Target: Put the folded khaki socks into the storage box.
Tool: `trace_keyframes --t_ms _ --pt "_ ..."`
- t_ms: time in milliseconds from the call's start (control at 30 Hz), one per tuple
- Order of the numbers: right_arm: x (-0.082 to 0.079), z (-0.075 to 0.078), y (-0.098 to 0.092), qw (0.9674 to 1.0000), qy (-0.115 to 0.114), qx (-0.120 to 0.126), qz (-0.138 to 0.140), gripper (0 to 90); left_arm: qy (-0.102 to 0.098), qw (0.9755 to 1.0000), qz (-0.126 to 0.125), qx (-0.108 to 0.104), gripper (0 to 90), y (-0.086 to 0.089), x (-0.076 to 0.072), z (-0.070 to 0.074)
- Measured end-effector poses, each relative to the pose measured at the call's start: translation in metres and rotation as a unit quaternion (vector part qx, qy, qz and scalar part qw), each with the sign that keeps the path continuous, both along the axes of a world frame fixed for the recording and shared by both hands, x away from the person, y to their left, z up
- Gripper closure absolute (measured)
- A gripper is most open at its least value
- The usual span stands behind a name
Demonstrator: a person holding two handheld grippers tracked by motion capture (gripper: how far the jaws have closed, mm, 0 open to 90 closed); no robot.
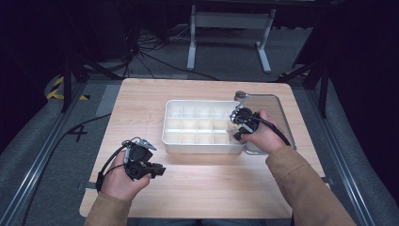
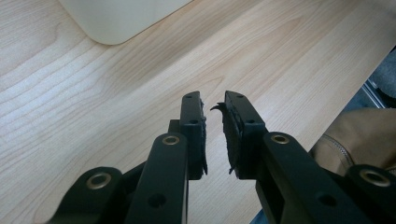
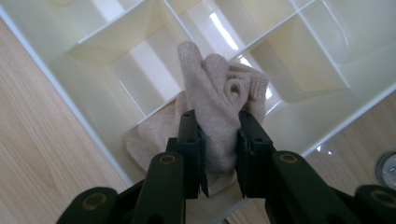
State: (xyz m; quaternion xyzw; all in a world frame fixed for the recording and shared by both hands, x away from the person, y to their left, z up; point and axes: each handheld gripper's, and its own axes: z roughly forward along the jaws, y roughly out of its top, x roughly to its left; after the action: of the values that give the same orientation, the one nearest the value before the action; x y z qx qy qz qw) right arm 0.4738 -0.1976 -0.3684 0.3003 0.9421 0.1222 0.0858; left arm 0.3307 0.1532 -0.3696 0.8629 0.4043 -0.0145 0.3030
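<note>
- Pinching a beige sock [image 3: 219, 112] between the jaws of the right gripper [image 3: 219, 154], pads pressing on it from both sides.
- Holding the sock with its long axis running along the jaws, bunched end pointing away from the gripper toward the tray's dividers.
- Hanging over a near-corner compartment of the white tray [image 1: 171, 141], at the tray's right end in the high view.
- Resting the left gripper [image 2: 214, 135] low over the bare wooden table [image 2: 93, 116], jaws standing slightly apart, gripping nothing.
</note>
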Motion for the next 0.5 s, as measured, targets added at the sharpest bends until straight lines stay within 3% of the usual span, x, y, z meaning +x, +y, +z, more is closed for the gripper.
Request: trace_keyframes --t_ms 67,200,500 --pt "0.000 -0.002 0.001 1.0000 0.008 0.001 -0.002 74.3 0.001 1.0000 0.000 -0.001 78.0 0.000 0.000 0.000" --pt "0.001 -0.016 0.005 0.9991 0.032 -0.027 -0.001 74.4 0.002 1.0000 0.001 -0.002 77.9 0.000 -0.001 0.000" --pt "0.007 -0.032 0.010 0.9976 0.047 -0.050 -0.010 74.3 0.001 1.0000 -0.002 0.002 77.6 -0.001 -0.001 0.000"
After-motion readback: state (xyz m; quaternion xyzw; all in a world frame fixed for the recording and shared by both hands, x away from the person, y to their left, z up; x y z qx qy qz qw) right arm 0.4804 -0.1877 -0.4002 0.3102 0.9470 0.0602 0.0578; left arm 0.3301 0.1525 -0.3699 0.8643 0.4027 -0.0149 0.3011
